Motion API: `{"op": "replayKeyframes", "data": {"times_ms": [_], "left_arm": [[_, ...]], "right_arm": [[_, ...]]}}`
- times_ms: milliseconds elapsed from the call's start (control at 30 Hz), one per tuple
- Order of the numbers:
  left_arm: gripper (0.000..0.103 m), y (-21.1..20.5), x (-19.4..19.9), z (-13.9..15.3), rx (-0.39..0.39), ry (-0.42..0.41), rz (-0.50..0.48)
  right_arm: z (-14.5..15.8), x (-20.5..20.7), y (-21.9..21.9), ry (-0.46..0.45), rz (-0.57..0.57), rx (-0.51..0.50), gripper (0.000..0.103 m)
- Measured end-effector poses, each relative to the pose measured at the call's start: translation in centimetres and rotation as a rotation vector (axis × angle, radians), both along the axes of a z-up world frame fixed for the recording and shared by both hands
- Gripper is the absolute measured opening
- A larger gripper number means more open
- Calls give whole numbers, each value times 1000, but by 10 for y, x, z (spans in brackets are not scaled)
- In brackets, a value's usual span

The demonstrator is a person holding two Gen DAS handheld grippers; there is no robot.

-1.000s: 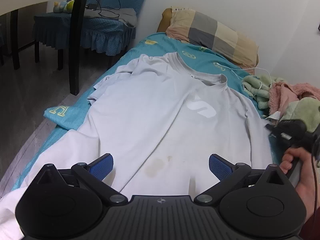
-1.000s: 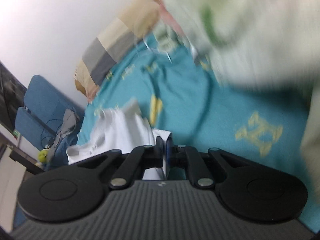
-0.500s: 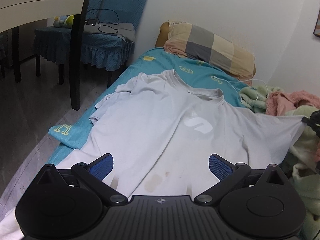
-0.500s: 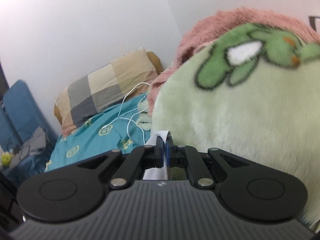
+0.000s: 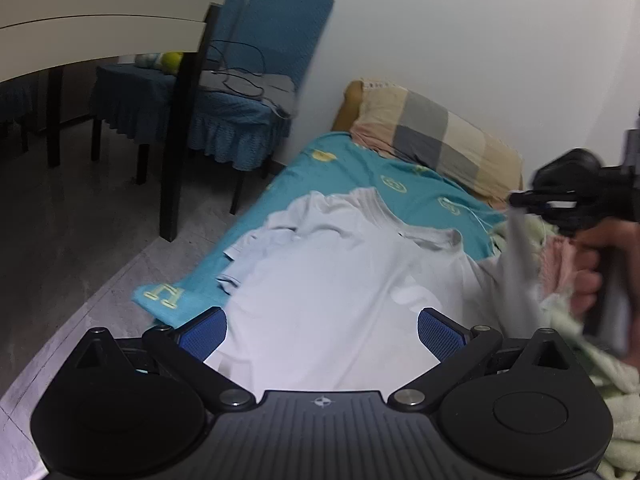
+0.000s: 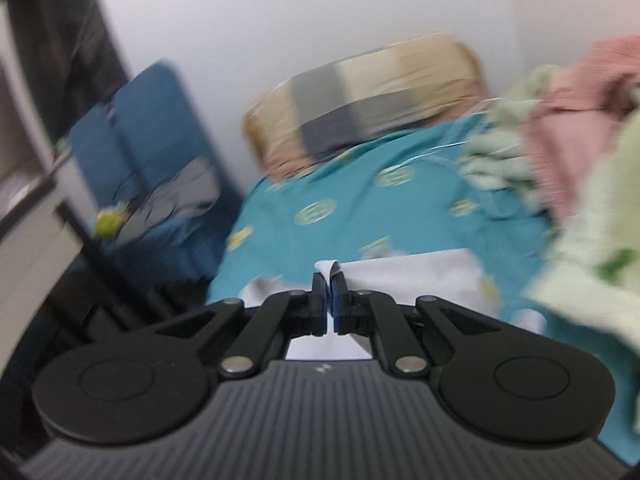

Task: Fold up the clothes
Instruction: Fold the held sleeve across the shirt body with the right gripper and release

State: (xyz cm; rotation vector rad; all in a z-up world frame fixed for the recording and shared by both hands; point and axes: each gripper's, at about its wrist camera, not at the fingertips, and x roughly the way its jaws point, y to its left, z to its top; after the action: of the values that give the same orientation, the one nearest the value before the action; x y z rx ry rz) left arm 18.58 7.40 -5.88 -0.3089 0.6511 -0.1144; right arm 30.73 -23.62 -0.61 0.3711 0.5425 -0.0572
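White shirt [image 5: 320, 300] edge pinched, right claw [image 6: 329, 304] blurred.

A plain white painted wall [image 5: 460, 40] runs behind a low bed covered in a teal sheet printed with pale yellow emblems [image 5: 404, 176]. At the head of the bed, against the wall, lies a checked pillow in beige, grey and cream squares [image 5: 436, 136]. Left of the bed the floor is grey mottled stone tile [image 5: 80, 240]. A chair with a blue fabric cover and frilled skirt [image 5: 256, 92] stands near the bed's head, dark cables lying on its seat. Nearer the camera is a table with a pale top and black legs [image 5: 100, 40]. The light is dim and even.
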Motion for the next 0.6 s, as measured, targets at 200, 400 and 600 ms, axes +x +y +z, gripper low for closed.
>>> {"op": "replayKeyframes", "data": {"times_ms": [200,400,600], "left_arm": [[103,27,10,-15,-20,42,42],[103,16,19,-26,-37,73,-18],[103,-3,8,-25,-51,65,-91]], "right_arm": [[-56,41,65,74,123,50,9],[-65,16,55,96,206,112,39],[-27,-88,11,46,211,94,55]]}}
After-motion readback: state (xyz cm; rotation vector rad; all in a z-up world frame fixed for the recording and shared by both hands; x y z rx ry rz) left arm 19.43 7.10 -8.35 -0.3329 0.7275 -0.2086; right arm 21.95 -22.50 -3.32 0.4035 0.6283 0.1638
